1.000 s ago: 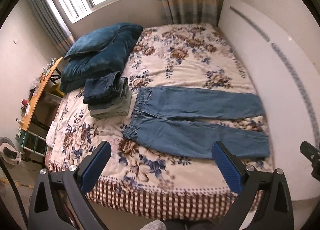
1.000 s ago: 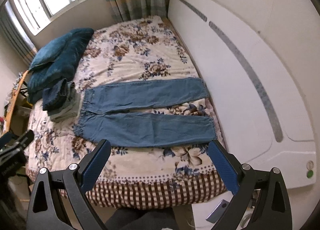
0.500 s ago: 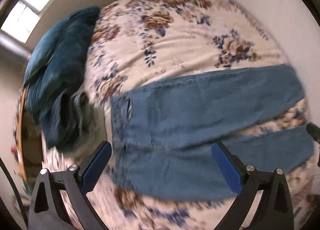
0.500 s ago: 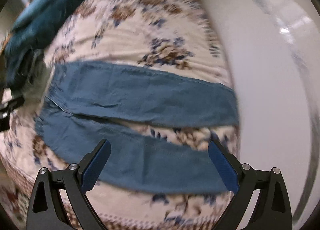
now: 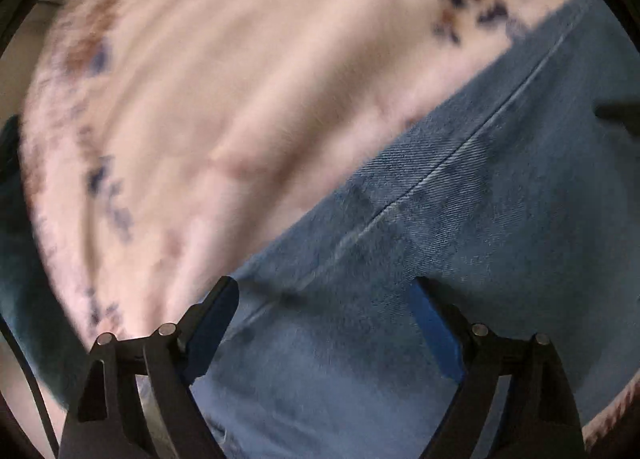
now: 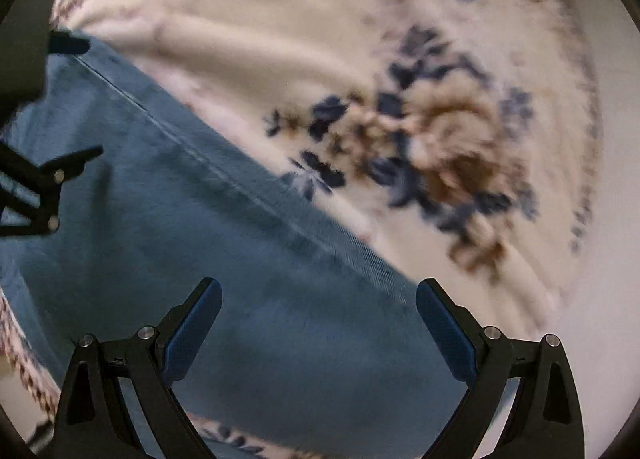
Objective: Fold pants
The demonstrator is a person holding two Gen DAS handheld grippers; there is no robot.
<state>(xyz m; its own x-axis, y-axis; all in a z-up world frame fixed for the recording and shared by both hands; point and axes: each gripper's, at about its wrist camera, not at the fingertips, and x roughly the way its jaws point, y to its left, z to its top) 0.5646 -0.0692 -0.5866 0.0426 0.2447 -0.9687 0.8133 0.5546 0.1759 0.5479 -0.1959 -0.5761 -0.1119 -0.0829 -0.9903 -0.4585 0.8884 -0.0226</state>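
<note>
Blue denim pants [image 5: 460, 243] lie flat on the floral bedspread [image 5: 224, 99]. My left gripper [image 5: 324, 299] is open, low over the far leg near its upper edge at the waist end, with denim between the fingers. My right gripper [image 6: 318, 299] is open, low over the same leg [image 6: 200, 239] near its cuff end. The left gripper [image 6: 44, 187] shows at the left edge of the right wrist view. Both views are motion-blurred.
A dark teal cushion [image 5: 24, 279] lies at the left edge of the left wrist view. The white headboard [image 6: 612, 179] runs along the right edge of the right wrist view. The floral bedspread [image 6: 400, 79] stretches beyond the pants.
Both grippers have dropped from above the bed's side to just over the far pant leg. The room and folded clothes have left view. Both stay open.
</note>
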